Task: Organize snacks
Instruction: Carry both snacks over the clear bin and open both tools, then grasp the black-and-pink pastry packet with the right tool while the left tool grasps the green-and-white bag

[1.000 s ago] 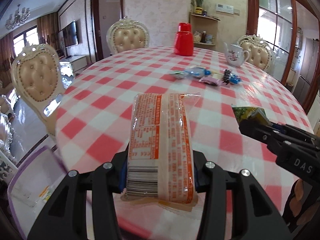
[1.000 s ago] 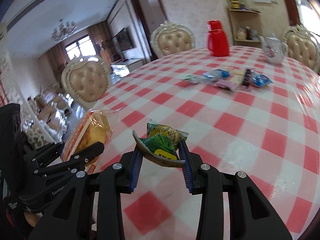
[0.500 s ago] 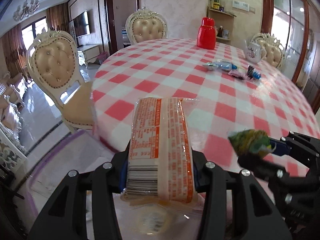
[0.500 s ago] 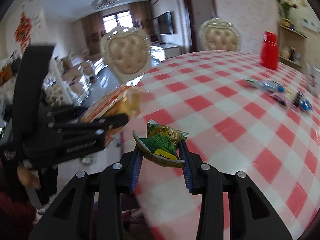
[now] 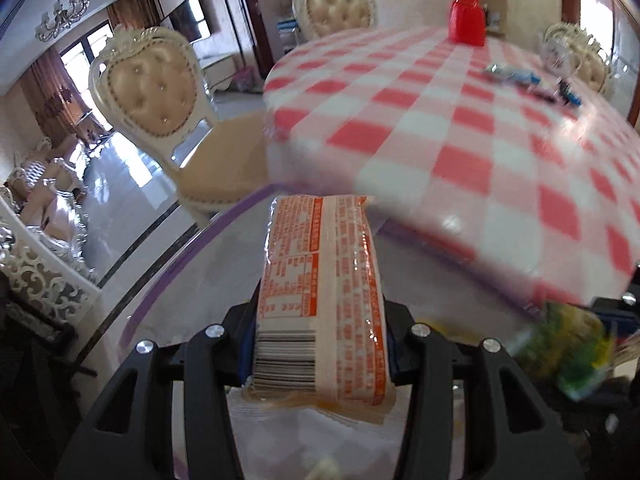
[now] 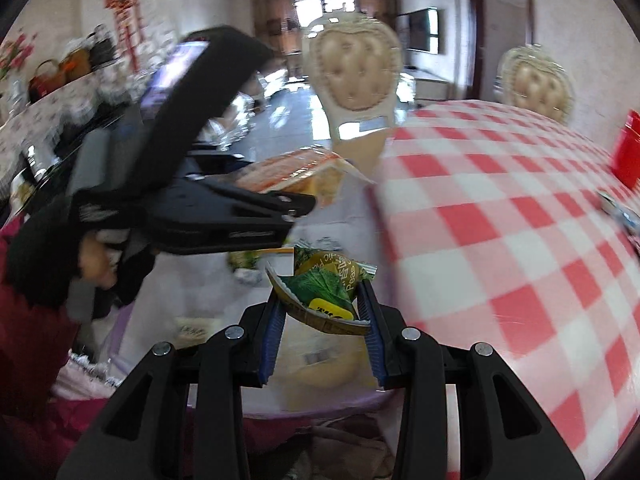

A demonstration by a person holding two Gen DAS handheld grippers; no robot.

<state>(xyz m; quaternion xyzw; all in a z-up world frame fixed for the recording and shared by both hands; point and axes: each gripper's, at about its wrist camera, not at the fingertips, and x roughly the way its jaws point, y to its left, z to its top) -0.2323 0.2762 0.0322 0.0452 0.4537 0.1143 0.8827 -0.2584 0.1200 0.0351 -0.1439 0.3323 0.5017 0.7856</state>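
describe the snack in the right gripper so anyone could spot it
Off the near edge of the red-checked table, look between the blue pads of the right hand-held gripper. The small green and yellow packet sits there, far smaller than the long orange-printed pack in the left hand-held gripper.

Cream tufted chairs (image 5: 150, 92) ring a table in a red-checked cloth (image 5: 460, 128); glossy pale floor (image 5: 120, 176), chandelier (image 5: 60, 16), curtained windows (image 6: 322, 2)

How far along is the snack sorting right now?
Done: a few packets already lie in the clear bin beside the table. In hand: left tool grips the orange pack, right tool the green packet, both over the bin. Left: several candies on the table.
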